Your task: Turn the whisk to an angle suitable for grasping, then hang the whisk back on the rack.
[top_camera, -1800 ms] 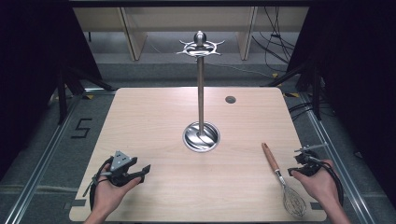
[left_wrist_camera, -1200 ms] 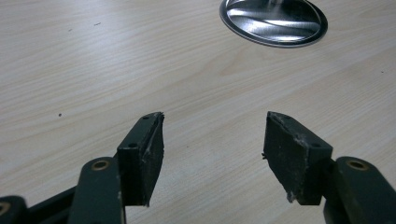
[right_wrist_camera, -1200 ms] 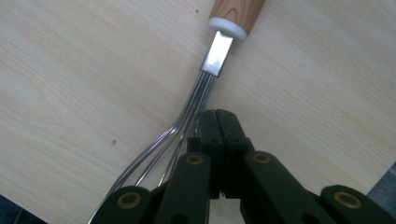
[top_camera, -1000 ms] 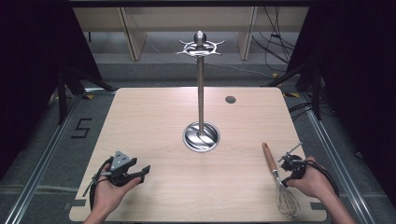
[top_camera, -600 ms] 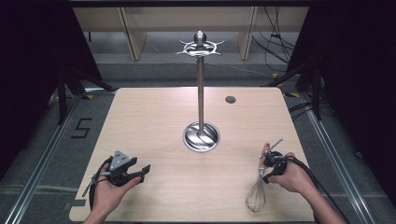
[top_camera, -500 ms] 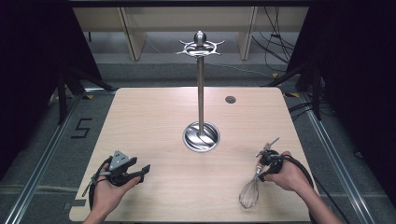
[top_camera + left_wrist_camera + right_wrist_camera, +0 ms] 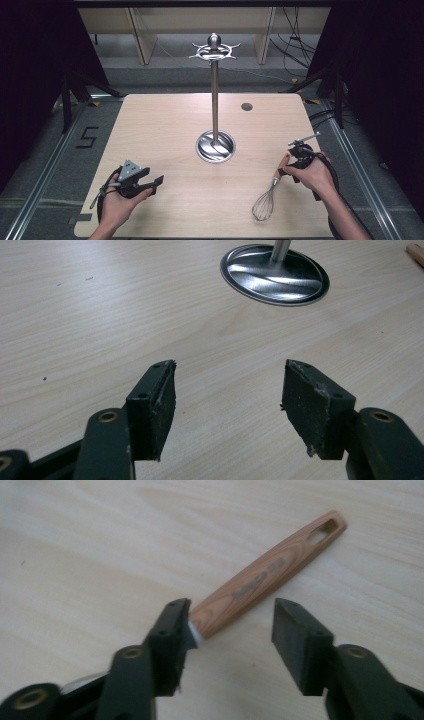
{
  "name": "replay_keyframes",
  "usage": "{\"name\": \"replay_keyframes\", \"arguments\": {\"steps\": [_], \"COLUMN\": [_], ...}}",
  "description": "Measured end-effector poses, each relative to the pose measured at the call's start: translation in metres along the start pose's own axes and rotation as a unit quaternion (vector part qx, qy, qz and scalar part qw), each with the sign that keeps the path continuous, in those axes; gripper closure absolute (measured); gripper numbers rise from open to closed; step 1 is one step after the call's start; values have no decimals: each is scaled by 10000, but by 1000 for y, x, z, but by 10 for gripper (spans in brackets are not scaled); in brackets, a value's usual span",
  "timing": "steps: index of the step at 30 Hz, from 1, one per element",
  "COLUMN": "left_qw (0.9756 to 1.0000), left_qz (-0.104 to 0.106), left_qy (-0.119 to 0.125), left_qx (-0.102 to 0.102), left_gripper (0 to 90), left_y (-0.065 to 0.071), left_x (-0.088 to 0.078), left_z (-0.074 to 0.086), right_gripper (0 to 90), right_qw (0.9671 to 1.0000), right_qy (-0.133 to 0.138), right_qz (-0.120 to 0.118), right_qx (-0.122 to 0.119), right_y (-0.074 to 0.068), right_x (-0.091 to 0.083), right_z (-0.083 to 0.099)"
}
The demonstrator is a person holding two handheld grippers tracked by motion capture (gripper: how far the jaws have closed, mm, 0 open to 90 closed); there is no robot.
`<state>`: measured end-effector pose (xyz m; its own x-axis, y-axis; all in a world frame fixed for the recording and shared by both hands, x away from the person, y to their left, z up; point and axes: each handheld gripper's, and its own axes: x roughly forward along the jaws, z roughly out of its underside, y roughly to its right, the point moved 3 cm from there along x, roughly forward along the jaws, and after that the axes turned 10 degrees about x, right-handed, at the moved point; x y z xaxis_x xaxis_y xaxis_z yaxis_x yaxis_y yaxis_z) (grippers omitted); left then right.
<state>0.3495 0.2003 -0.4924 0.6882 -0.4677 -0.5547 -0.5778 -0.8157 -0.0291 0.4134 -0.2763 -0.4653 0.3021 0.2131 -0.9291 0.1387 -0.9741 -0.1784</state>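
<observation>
Step in hand, as I judge it: repositioning the whisk (image 7: 270,192) for a pickup, presumably to hang it on the stand (image 7: 214,107).

Whisk lies flat on the surface (image 7: 165,130) near its right front corner, wire head toward the person, wooden handle (image 7: 265,577) pointing away toward the stand. Handle end has a slot, likely for hanging on a hook.

Right claw (image 7: 227,630): released. Its jaws have just been opening; the handle's lower end lies between them, touching the left jaw, the right jaw well clear. No grip on it.

Left claw (image 7: 227,390): released, nothing between the jaws, held low over the surface at front left, base of the stand ahead of it.

Next move calls for: centre the handle between the right jaws, clench, lift, then carry the slotted end up to one of the hooks (image 7: 200,50) at the top of the stand. Slot must meet a hook tip, so the handle needs tilting.

Around: small dark disc (image 7: 246,106) at far right of the surface, apart from the path. The tall pole is the one obstacle on the way up.
</observation>
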Motion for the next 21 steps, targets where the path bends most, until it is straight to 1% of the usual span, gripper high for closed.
{"name": "replay_keyframes", "arguments": {"steps": [1,2,3,4,5,6,7,8,9,10,11,14,15,16,17,18,19,20,21], "left_qw": [10000,10000,10000,10000,10000,10000,10000,10000,10000,10000,10000,10000,10000,10000,10000,10000,10000,10000,10000], "left_qz": [-15,-12,-45,-25,-58,-69,-54,-32,-35,-45,-72,-50,-56,-57,-56,-59,-54,-32,-68], "left_qy": [-3,-33,18,28,30,26,4,6,25,-1,23,29,31,38,20,21,17,13,29], "left_qx": [6,64,-20,16,32,-1,8,32,-13,20,47,49,41,16,20,15,47,26,-8], "left_gripper": [375,375,376,375,375,375,375,376,376,375,375,375,375,375,375,376,376,376,376], "left_y": [0,-1,-2,-3,-3,-4,-4,-4,-4,-4,-3,-3,-3,-2,-3,-3,-3,-3,-3], "left_x": [-1,-2,-2,-3,-3,-3,-3,-2,-2,-2,-2,-2,-2,-2,-2,-2,-2,-2,-2], "left_z": [1,2,2,1,1,1,1,1,1,1,0,-1,-1,-1,0,1,1,1,1], "right_gripper": [455,442,430,414,409,409,410,410,412,411,411,409,409,409,410,411,415,420,425], "right_qw": [9999,9999,9996,9993,9992,9989,9950,9972,9950,9935,9935,9915,9893,9893,9830,9880,9866,9863,9854], "right_qy": [25,46,123,278,299,347,71,9,-58,-167,-167,-284,-380,-380,-384,-376,-399,-349,-435], "right_qz": [21,13,13,29,18,29,106,88,150,182,182,265,306,306,294,367,369,318,539], "right_qx": [109,166,248,244,261,316,991,743,982,1110,1110,1240,1375,1375,1770,1450,1537,1581,1554], "right_y": [-1,-1,-1,0,0,0,-8,-5,-8,-9,-9,-9,-9,-9,-14,-7,-8,-8,-8], "right_x": [1,3,4,8,9,12,12,15,16,20,20,22,23,23,23,24,24,24,25], "right_z": [-2,-4,-6,-9,-11,-13,-12,-15,-18,-22,-22,-29,-31,-31,-31,-32,-33,-32,-31]}}
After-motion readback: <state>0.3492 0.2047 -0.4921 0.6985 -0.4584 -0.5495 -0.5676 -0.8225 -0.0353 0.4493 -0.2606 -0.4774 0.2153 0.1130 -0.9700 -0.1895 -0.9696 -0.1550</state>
